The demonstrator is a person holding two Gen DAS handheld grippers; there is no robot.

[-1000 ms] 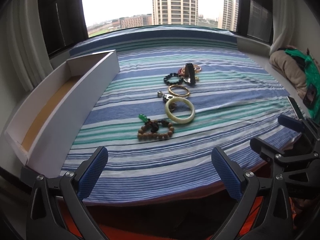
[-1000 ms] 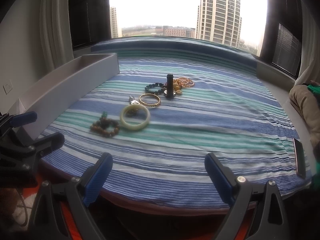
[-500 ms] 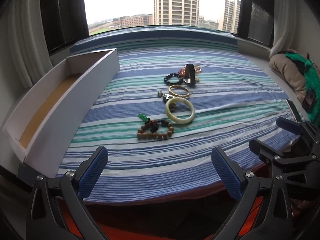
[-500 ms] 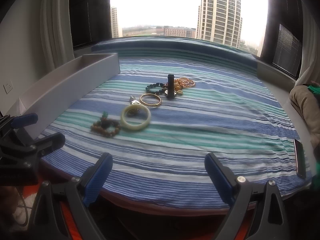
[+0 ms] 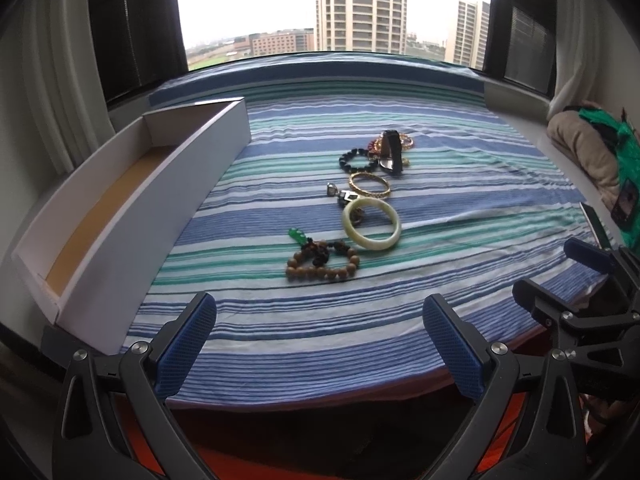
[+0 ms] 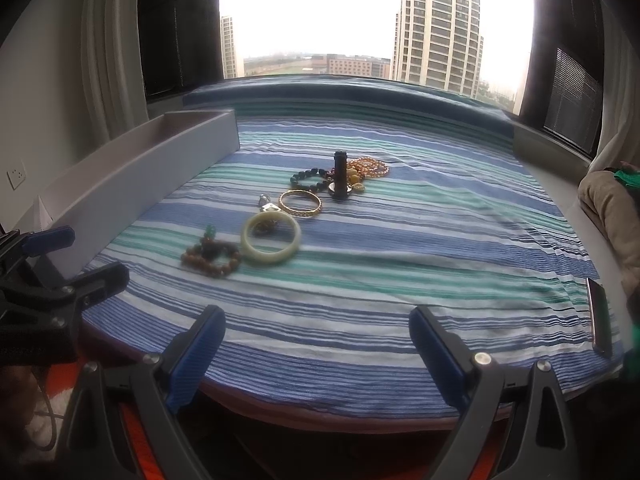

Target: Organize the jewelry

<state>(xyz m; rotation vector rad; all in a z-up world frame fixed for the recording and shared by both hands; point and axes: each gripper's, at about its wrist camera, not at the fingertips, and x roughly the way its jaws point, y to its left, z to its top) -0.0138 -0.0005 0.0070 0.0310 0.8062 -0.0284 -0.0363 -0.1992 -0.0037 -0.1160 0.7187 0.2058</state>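
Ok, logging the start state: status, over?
Left gripper open, right gripper open, both empty. Jewelry row on striped cloth, white box alongside. Nothing in the way.

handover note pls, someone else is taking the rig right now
Left tool: open, empty, at the near edge of the striped blue bedspread.
Right tool: open, empty, alongside.
Long white cardboard box: on the left, nothing visible inside.
Jewelry in a row on the spread: brown wooden bead bracelet nearest, pale jade bangle, gold bangle, black bead bracelet, orange bead strands farthest.
Done: nothing boxed.
Left: all pieces.
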